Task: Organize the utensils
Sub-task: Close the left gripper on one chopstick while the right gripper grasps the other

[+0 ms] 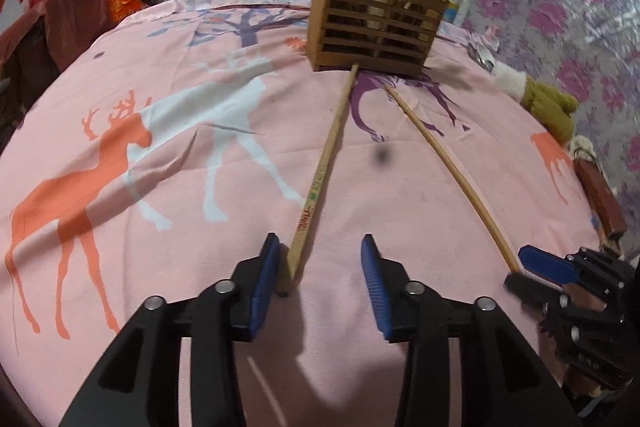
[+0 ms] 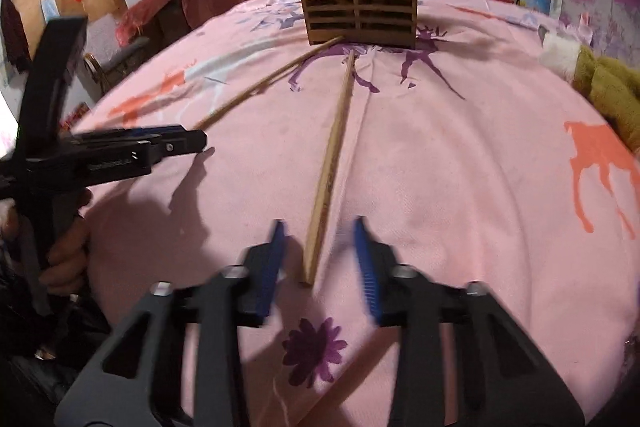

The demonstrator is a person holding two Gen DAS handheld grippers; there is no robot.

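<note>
A pink bedsheet printed with orange, white and purple deer (image 1: 168,155) covers the whole work surface. At twelve o'clock on it stands a brown slatted wooden utensil holder (image 1: 376,23), already stocked with several upright wooden chopsticks, so the sorting looks partly done. Two loose chopsticks lie on the cloth, both running from near the holder's base toward the grippers.

The first, a pale wooden chopstick with red and green print on its thick end (image 1: 320,187), has its far tip touching the holder's foot and its thick end between the fingers of the left gripper (image 1: 320,263). That gripper's blue-padded jaws stand apart: the pad at nine o'clock rests against the stick, the other is well clear of it, so nothing is clamped.

The second, a plain thin wooden chopstick (image 2: 332,163), points at twelve o'clock in the right wrist view, its near end lying between the fingers of the right gripper (image 2: 320,259). Those jaws are blurred and a gap shows on either side of the stick, so they are not yet pinching it.

The step in hand, as I judge it, is the double pickup. Next, each gripper needs to clamp squarely on its stick's thick end, lift it free of the soft cloth, tilt it upright and lower it into a holder compartment without knocking the sticks already standing there.
</note>
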